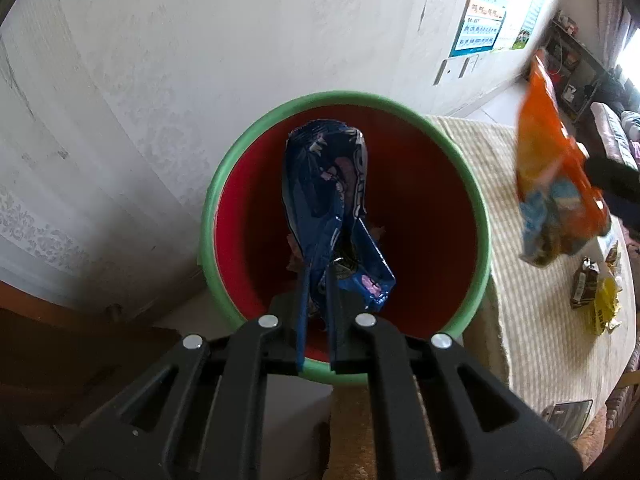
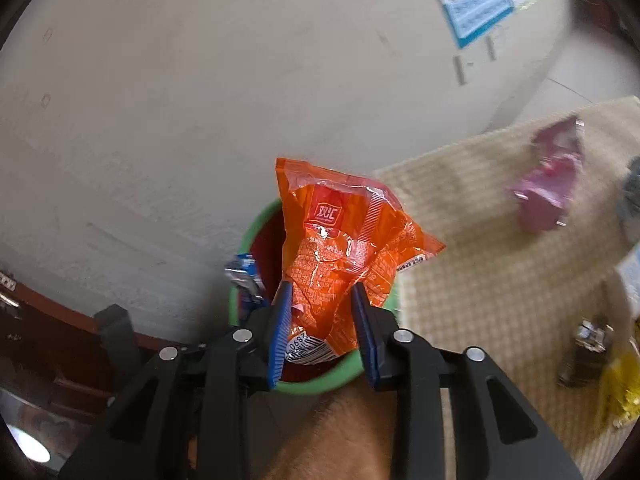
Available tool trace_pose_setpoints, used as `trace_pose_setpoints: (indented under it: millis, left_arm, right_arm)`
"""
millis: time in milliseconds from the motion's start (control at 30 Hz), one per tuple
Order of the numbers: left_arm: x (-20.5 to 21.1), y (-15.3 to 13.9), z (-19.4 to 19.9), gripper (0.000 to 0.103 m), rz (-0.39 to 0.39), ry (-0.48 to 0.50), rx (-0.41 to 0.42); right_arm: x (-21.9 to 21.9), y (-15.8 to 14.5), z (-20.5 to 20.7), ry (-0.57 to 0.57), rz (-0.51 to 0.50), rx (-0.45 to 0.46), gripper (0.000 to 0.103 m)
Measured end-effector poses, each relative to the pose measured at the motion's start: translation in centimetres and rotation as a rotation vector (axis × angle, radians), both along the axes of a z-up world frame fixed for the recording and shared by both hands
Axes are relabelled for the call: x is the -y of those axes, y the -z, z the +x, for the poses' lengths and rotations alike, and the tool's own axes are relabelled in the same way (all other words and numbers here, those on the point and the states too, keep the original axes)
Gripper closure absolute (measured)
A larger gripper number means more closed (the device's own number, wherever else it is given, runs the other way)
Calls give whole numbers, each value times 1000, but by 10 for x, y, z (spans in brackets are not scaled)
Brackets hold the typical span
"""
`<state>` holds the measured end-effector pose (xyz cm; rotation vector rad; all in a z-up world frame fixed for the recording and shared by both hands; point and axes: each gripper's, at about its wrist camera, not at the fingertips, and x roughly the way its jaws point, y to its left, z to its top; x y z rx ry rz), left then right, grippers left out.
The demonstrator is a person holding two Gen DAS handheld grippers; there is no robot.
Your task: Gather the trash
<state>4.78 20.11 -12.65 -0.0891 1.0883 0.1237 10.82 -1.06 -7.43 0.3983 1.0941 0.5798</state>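
Trash is going into the red bin with the green rim (image 1: 212,184): the left tool (image 1: 316,276) is clamping a blue wrapper (image 1: 332,200) over the bin's mouth, not yet dropped. The right tool (image 2: 322,304) is gripping an orange packet (image 2: 340,240) above the rim. Scraps are already lying inside. Still waiting on the tabletop (image 2: 480,280) are a pink wrapper (image 2: 548,184), a yellow wrapper (image 1: 606,304) and a dark packet (image 1: 584,284), so the job looks partway done.
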Motion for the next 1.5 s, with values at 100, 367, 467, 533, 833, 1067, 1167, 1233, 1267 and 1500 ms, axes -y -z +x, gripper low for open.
trace_pose_setpoints:
  millis: [100,367,467,533,833,1067,1167,1233,1267,1500]
  left_arm:
    - [0,-2,1,66,10,-10,6]
    - [13,-13,-5,61,28,3,48]
    - [28,-18,-5,61,35,43,60]
    - [42,-21,-4,61,32,75,64]
    - [118,-23,-2,61,-3,245,45]
    - [165,-25,-8,61,4,366,34]
    - [179,-24,-11,61,3,403,22]
    - [187,-22,-13,61,-4,425,11]
    - [191,-21,-13,61,-9,430,7]
    - [240,-2,1,60,-60,519,-26]
  right_arm:
    - [-13,0,2,-20,19,-2,55]
    - [32,-18,-14,53,57,49,55]
    - [63,-27,-29,101,-3,107,55]
    - [90,-30,-41,145,-52,137,55]
    - [196,9,-86,293,-363,116,38]
    - [191,74,-85,147,-450,-21,36]
    - [183,80,-91,132,-541,36,48]
    - [184,76,-97,153,-562,54,71]
    - [187,73,-98,161,-524,50,89]
    - [227,55,-115,290,-331,13,100]
